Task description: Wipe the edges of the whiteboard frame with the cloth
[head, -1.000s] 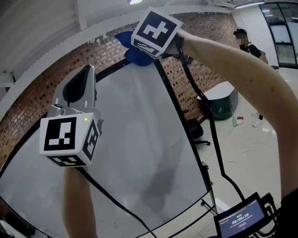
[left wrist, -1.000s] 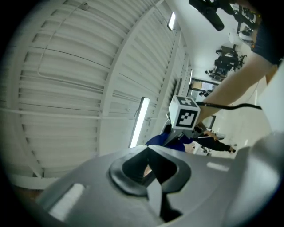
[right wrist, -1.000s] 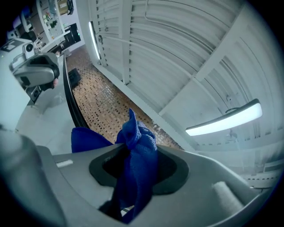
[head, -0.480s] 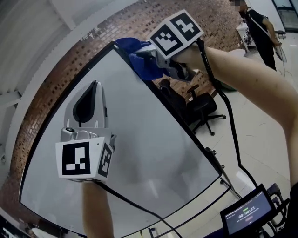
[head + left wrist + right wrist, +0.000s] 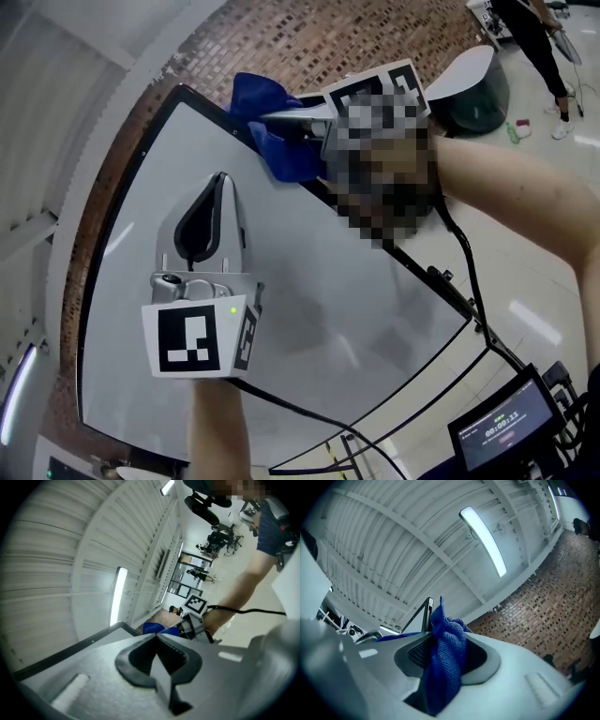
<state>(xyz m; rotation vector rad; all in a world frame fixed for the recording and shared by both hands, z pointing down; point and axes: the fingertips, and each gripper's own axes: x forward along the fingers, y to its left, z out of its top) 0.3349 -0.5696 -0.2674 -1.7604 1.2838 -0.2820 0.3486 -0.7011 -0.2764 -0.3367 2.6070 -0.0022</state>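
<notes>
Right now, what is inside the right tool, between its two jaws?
A bunched blue cloth, clamped by the right tool. The cloth hides the stretch of whiteboard frame beneath it.

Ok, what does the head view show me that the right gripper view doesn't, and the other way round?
Only the head view: the whole whiteboard, its black frame, the left gripper shut and empty before the board, and the small screen. Only the right gripper view: the right gripper close up, pads clamped on the cloth, and the ceiling light. Both: the cloth by the frame's top corner, and the brick wall.
</notes>
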